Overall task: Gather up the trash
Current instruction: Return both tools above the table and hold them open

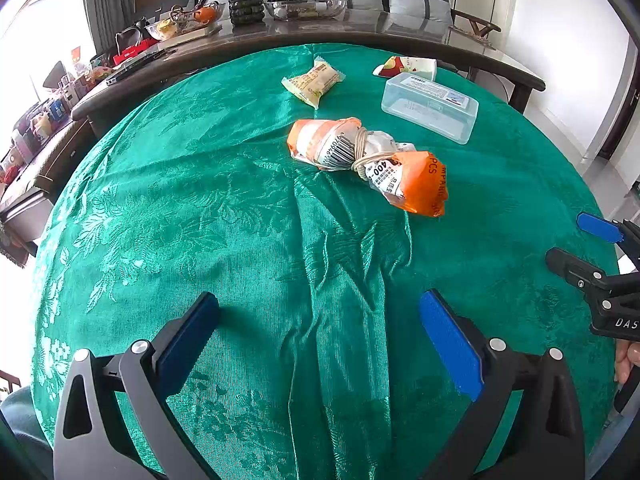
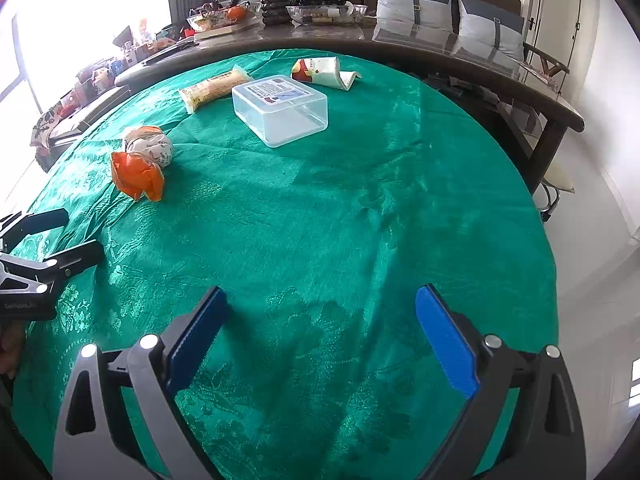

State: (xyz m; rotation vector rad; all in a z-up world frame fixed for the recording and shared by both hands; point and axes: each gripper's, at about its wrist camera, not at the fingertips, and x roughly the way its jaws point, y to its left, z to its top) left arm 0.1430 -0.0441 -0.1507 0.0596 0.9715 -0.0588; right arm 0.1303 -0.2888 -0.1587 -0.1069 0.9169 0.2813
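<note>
1. Left gripper (image 1: pixel 320 320) hovering over the near part of the cloth (image 1: pixel 200 220), jaws spread wide, nothing between the flat blue pads (image 1: pixel 452 344).
2. Right gripper (image 2: pixel 322 320) likewise wide and empty, above the cloth's near right side; black angular frame, silver rivets.
3. Glossy green damask cloth, leaf pattern woven in, long creases running down the middle of a round table.
4. Bundle (image 1: pixel 366 158): crinkled orange-and-white plastic packet, barcode label, cinched at the waist by a pale cord; lying on the cloth ahead of the left gripper, well apart from both.
5. Wrapper (image 1: pixel 314 82): flattened yellowish film pouch with crimped ends, farther back, left of the box.
6. Box (image 2: pixel 280 110): clear rigid plastic, rectangular with rounded corners, printed label on top, toward the far edge.
7. Carton (image 2: pixel 324 72): crushed white paper piece with red print, lying on its side just behind the box.
8. Dark polished table (image 2: pixel 400 44) beyond, crowded with glass bowls.
</note>
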